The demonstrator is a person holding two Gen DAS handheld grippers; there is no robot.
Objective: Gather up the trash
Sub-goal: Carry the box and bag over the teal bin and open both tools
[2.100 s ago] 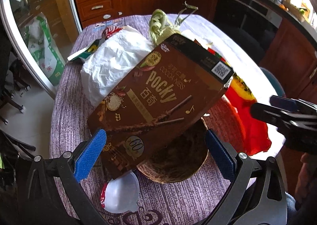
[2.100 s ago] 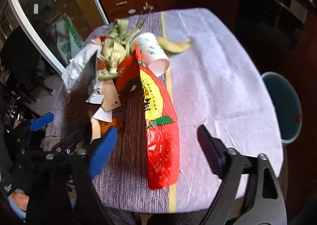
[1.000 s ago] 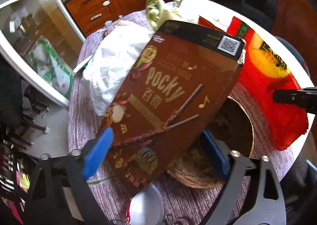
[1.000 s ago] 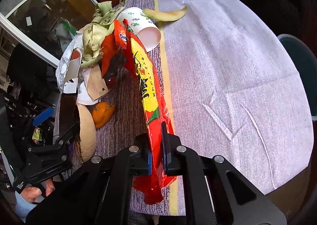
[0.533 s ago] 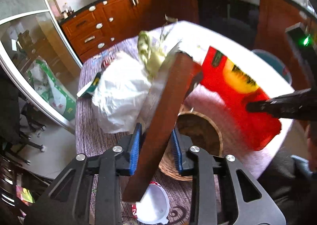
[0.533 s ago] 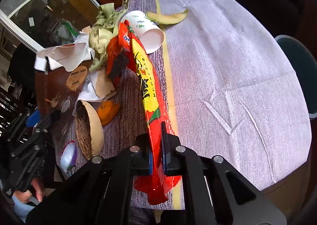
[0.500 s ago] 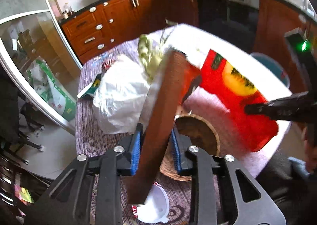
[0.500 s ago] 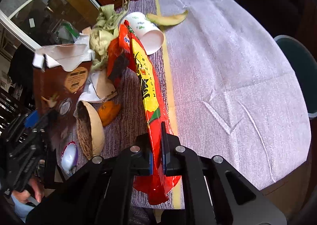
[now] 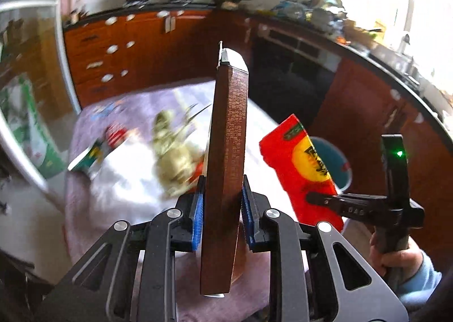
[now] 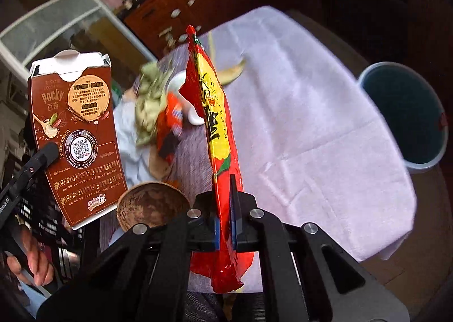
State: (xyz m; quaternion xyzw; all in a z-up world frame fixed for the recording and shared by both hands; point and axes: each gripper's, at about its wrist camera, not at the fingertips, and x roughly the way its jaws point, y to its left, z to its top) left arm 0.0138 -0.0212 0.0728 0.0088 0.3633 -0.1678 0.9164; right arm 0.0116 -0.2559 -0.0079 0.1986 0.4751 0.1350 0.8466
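Left gripper (image 9: 221,215) clamps the box (image 9: 226,157) upright; right gripper (image 10: 223,228) pinches the red bag (image 10: 218,129). Both raised, tilted downward.

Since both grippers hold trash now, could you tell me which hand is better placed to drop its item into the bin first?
Probably right: its gripper holds the red wrapper on the bin's side.

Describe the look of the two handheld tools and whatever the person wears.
Both the left tool and the right tool have black frames with cut-out panels, silver bolts and ribbed blue pads. A green light glows on the right one's upright block. The sleeve is light blue.
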